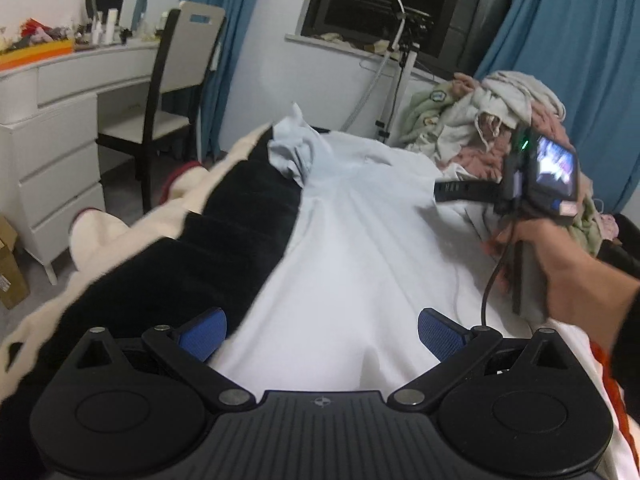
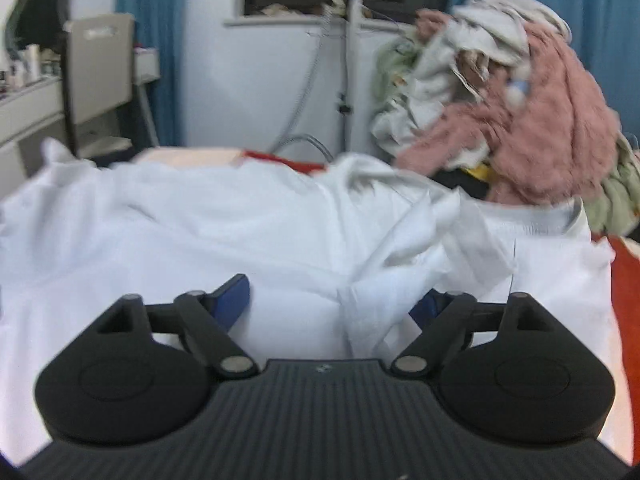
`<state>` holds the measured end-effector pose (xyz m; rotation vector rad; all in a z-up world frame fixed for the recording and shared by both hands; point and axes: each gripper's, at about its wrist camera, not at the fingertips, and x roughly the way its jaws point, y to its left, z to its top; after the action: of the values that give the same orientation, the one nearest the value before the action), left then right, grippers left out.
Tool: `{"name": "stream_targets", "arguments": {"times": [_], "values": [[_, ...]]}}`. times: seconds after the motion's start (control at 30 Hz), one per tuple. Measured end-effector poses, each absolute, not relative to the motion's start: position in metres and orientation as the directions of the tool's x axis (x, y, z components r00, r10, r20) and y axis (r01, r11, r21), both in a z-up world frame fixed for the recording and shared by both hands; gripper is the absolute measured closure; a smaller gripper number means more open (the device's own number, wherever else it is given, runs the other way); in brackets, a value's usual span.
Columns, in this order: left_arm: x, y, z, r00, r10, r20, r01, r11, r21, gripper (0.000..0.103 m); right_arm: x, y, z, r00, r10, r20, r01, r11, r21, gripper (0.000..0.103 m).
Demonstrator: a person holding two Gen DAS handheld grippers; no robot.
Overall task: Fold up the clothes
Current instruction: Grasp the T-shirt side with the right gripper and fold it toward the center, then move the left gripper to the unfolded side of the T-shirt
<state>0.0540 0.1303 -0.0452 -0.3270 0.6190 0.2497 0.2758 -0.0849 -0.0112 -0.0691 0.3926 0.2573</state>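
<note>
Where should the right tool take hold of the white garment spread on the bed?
Probably the raised, crumpled fold of the white cotton garment just ahead of the right tool. It stands proud of the flat cloth, so the wide-open jaws can straddle it, coming straight forward and slightly down. The flat areas offer no edge.

The right wrist view is motion-blurred throughout. A raised fold of the white garment (image 2: 360,304) hides most of the right gripper (image 2: 332,300)'s right-hand pad. In the left wrist view, the bottles (image 1: 105,26) on the dresser (image 1: 72,80) are too small to identify.
</note>
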Motion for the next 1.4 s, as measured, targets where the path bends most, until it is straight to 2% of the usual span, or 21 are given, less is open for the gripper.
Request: {"name": "stream_targets", "arguments": {"times": [0.3, 0.47, 0.63, 0.8, 0.87, 1.0, 1.17, 1.4], "values": [[0.034, 0.101, -0.027, 0.828, 0.131, -0.546, -0.274, 0.943, -0.189, 0.000, 0.224, -0.094, 0.005, 0.854, 0.336, -0.398, -0.334, 0.939, 0.075, 0.019], [0.012, 0.076, -0.009, 0.865, 0.121, -0.487, -0.212, 0.968, -0.135, 0.000, 0.119, -0.150, 0.033, 0.886, 0.345, -0.310, -0.322, 0.938, 0.126, 0.019], [-0.012, 0.040, 0.002, 0.876, 0.073, -0.476, -0.123, 0.989, -0.076, 0.000, 0.026, -0.198, 0.019, 0.905, 0.292, -0.309, -0.260, 0.955, 0.142, 0.019], [-0.060, 0.012, 0.019, 0.897, -0.041, -0.440, -0.045, 0.982, -0.184, 0.000, -0.040, -0.241, -0.005, 0.908, 0.259, -0.330, -0.196, 0.957, 0.213, 0.019], [-0.072, 0.000, 0.020, 0.899, -0.052, -0.435, -0.035, 0.981, -0.189, 0.000, -0.055, -0.254, -0.012, 0.911, 0.239, -0.335, -0.166, 0.958, 0.233, 0.019], [-0.078, -0.024, 0.014, 0.890, -0.038, -0.455, -0.018, 0.993, -0.118, 0.000, -0.071, -0.274, -0.019, 0.912, 0.216, -0.350, -0.128, 0.957, 0.259, 0.019], [-0.069, -0.040, -0.005, 0.863, -0.016, -0.505, -0.014, 0.998, -0.055, 0.002, -0.080, -0.286, -0.008, 0.927, 0.212, -0.309, -0.126, 0.953, 0.276, 0.019], [-0.061, -0.061, -0.024, 0.819, -0.100, -0.565, 0.068, 0.995, -0.077, 0.005, -0.089, -0.320, 0.006, 0.947, 0.183, -0.263, -0.096, 0.945, 0.314, 0.019]]}}
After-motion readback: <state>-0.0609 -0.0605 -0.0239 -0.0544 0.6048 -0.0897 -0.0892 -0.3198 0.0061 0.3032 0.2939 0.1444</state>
